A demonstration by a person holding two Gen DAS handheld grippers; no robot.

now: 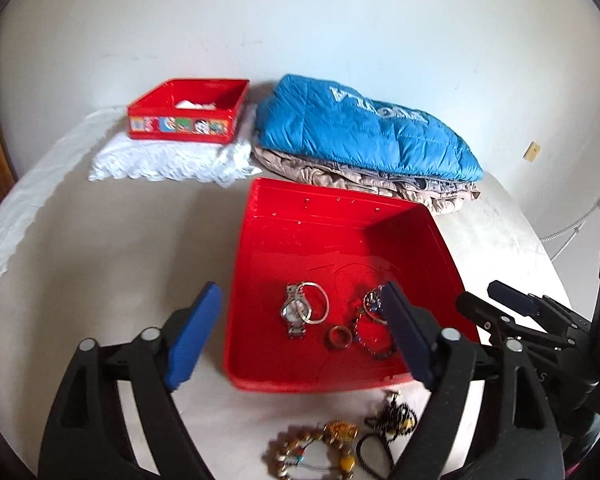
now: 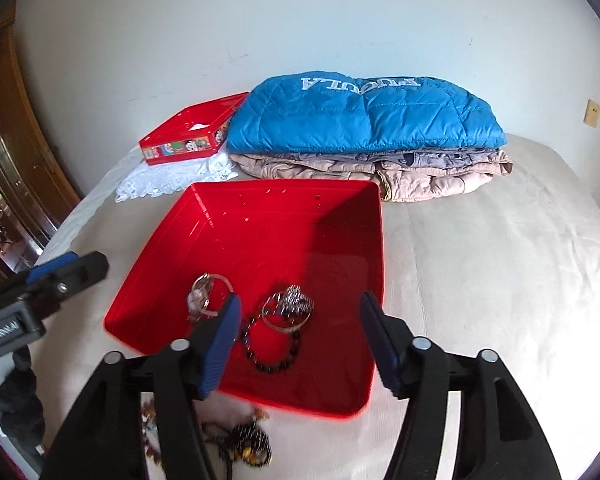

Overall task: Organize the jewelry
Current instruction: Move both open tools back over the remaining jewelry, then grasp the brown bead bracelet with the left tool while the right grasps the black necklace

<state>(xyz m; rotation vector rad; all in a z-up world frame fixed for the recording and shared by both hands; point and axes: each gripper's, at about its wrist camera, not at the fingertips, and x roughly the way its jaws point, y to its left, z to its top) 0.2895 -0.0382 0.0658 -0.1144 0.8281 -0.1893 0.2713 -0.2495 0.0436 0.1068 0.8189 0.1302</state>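
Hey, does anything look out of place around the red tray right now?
Yes. Several pieces lie outside the red tray: a beaded bracelet and a dark tangled necklace sit on the bed in front of its near edge, while a watch and bangles are already inside.

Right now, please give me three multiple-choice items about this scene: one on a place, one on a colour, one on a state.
1. Where does the wristwatch lie?
A. in the large red tray
B. on the blue jacket
C. on the lace cloth

2. What colour are the pads of the left gripper?
A. green
B. blue
C. yellow

3. How is the right gripper?
A. shut on a bracelet
B. shut, empty
C. open, holding nothing

Answers:
1 A, the watch rests on the tray's floor beside a bangle.
2 B, both pads show blue.
3 C, its jaws stand apart above the tray with nothing between them.
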